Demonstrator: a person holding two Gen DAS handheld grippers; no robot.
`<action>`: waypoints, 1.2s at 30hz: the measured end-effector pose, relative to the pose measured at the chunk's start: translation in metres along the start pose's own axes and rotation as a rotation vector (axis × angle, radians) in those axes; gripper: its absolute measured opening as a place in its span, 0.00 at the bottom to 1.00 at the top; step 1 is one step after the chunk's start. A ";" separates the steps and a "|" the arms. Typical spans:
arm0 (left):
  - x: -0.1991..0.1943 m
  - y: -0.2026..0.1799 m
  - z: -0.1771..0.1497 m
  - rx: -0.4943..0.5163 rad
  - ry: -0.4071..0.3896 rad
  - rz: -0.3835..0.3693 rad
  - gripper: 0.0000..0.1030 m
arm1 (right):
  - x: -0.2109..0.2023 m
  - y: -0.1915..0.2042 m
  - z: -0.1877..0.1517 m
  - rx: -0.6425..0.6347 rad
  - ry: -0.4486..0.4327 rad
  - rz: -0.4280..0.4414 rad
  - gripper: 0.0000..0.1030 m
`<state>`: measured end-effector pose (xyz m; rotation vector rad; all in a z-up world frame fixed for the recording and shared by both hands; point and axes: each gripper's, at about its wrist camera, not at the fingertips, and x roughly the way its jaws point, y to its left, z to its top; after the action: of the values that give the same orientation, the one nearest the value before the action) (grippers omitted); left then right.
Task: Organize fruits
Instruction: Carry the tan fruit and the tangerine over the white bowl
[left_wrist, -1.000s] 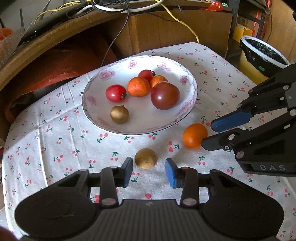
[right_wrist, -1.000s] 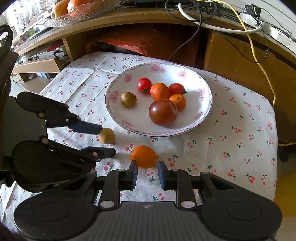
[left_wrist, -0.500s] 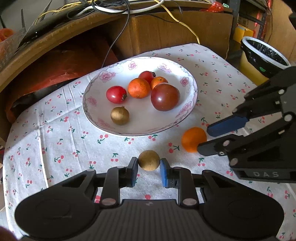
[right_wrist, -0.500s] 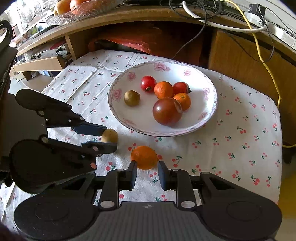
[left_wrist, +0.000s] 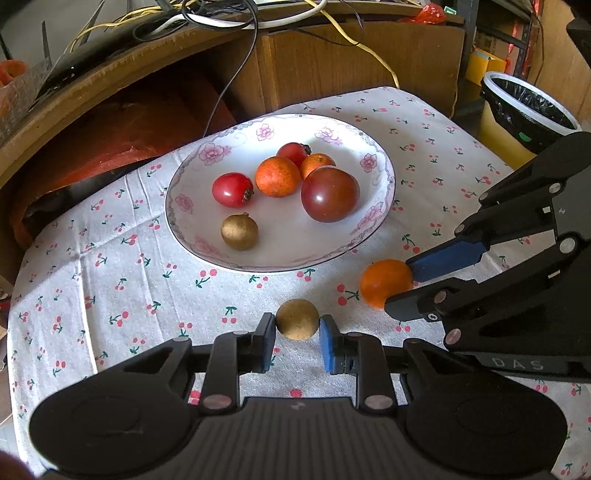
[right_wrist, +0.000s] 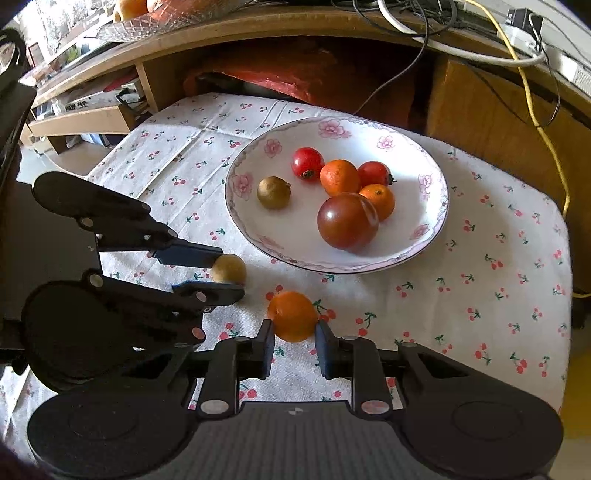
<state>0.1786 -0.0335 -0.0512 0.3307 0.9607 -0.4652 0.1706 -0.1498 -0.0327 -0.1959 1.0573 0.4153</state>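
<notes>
Between tool (left_wrist: 297, 341) pads: perhaps longan (left_wrist: 297, 318).

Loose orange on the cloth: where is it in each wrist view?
Left wrist: loose orange at right of centre, between the right tool's fingers.
Right wrist: same orange low centre, just ahead of the camera's own fingers.
Shared landmark: the floral plate beyond it.

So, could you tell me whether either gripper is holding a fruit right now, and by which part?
The left gripper grips the small brown fruit by its two sides; the right gripper grips the orange likewise. Both fruits rest on the tablecloth.
</notes>
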 end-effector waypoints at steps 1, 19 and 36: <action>-0.001 0.000 0.001 0.002 -0.003 0.003 0.33 | -0.001 0.002 0.000 -0.011 -0.002 -0.012 0.18; -0.019 -0.002 0.011 0.010 -0.064 0.027 0.33 | -0.020 0.007 0.002 -0.041 -0.061 -0.082 0.18; -0.024 0.001 0.025 0.004 -0.111 0.046 0.33 | -0.027 0.000 0.010 -0.029 -0.102 -0.112 0.18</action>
<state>0.1851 -0.0392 -0.0176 0.3265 0.8432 -0.4393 0.1667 -0.1525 -0.0039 -0.2560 0.9361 0.3366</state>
